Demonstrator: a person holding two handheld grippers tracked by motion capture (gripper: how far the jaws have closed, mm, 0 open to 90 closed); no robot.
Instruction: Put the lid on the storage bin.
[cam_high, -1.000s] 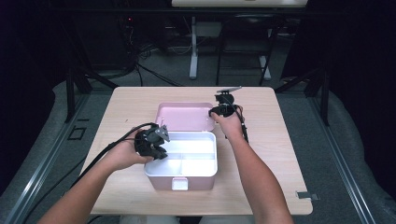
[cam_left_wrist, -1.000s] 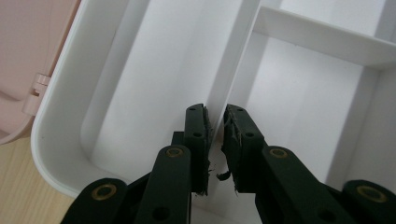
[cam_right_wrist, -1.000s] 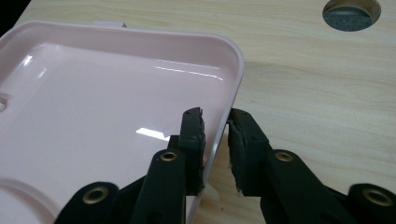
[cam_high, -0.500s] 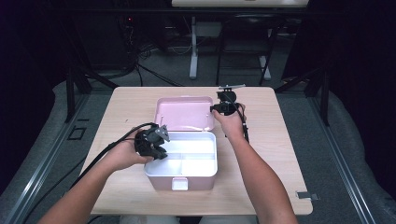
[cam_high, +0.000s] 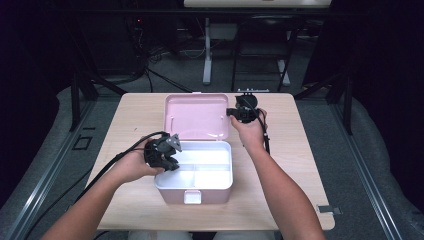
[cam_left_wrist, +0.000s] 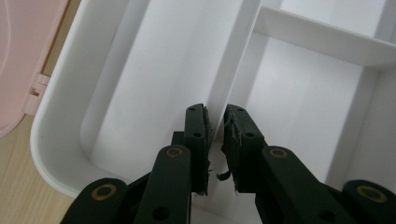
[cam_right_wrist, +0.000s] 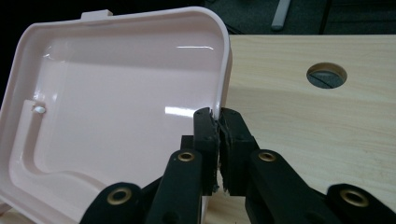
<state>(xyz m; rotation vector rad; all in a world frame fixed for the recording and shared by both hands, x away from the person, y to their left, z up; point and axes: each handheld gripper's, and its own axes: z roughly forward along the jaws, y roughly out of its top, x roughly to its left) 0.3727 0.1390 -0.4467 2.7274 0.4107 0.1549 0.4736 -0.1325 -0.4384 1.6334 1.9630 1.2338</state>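
Observation:
A pink box stands on the wooden table, and its white divided tray lies exposed. My left gripper reaches in over the left rim. Its jaws are shut on the tray's long divider wall. The pink lid is hinged at the back and tilts up. My right gripper is at the lid's right edge, where its jaws have just been closing and now pinch the lid's rim. The lid's glossy inner face points toward me.
A white latch sits on the box's front. A round cable hole opens in the table to the right of the lid. Cables trail from both grippers. Beyond the table's far edge stand dark stands and floor cables.
The right gripper has risen with the lid's edge, and the lid has swung up from lying flat toward upright. The left gripper has stayed in place on the tray.

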